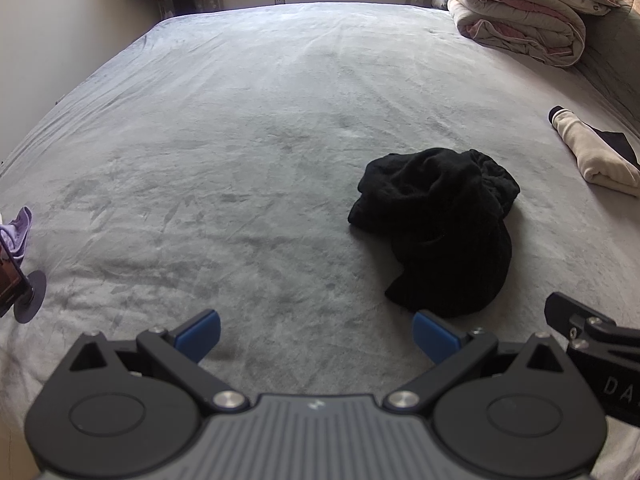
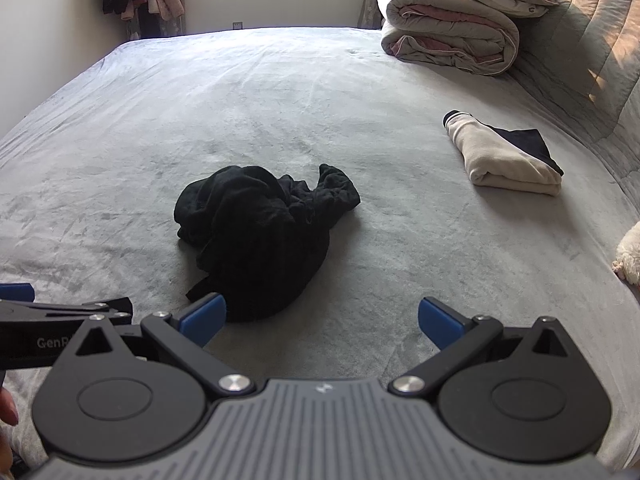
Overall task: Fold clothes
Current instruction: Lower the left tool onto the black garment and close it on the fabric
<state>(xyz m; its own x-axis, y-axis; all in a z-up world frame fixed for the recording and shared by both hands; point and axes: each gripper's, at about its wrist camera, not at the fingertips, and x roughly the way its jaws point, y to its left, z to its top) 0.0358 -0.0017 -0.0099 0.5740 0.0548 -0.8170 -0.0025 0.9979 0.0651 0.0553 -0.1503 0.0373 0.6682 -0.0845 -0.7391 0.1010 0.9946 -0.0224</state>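
Now both sets of jaws apart, empty; black garment (image 2: 256, 236) crumpled ahead of left gripper (image 1: 316, 334) and right gripper (image 2: 322, 322), untouched; suggest pinching opposite edges, lifting, shaking flat before folding

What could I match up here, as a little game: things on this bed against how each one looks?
Things:
1. black garment
2. cream garment
3. quilt
4. left gripper

States:
A. folded flat, at the right side
B. rolled up at the far right corner
C. crumpled in a heap
D. open, holding nothing

Pairs: 1-C, 2-A, 3-B, 4-D
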